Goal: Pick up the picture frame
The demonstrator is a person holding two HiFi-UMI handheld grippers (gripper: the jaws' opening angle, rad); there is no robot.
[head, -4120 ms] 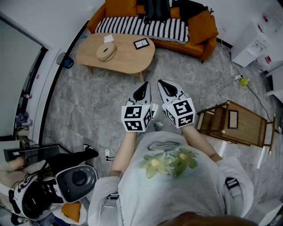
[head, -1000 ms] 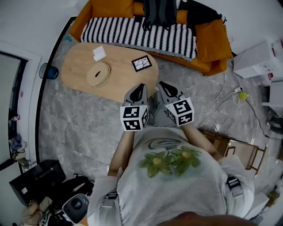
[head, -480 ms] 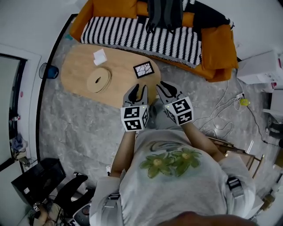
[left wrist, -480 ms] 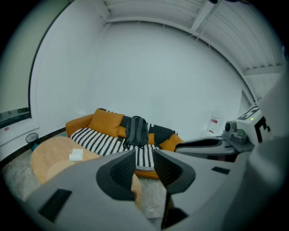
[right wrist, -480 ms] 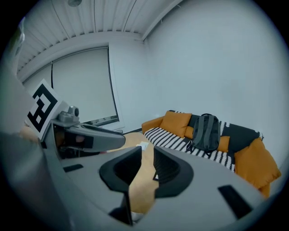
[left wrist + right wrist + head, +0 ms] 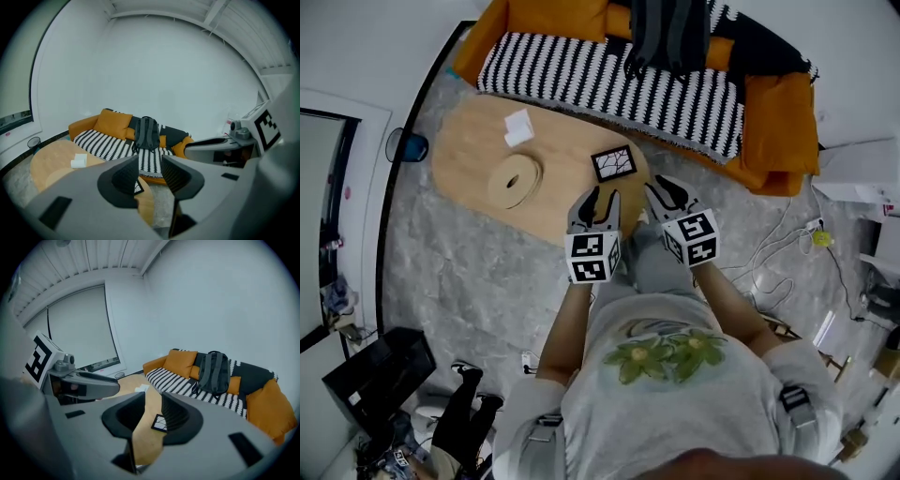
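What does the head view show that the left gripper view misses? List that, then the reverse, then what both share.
Head view only: the person's flowered shirt and the white cables beside the person. Left gripper view only: the ceiling. Both: the picture frame on the wooden table, the striped sofa and the backpack.
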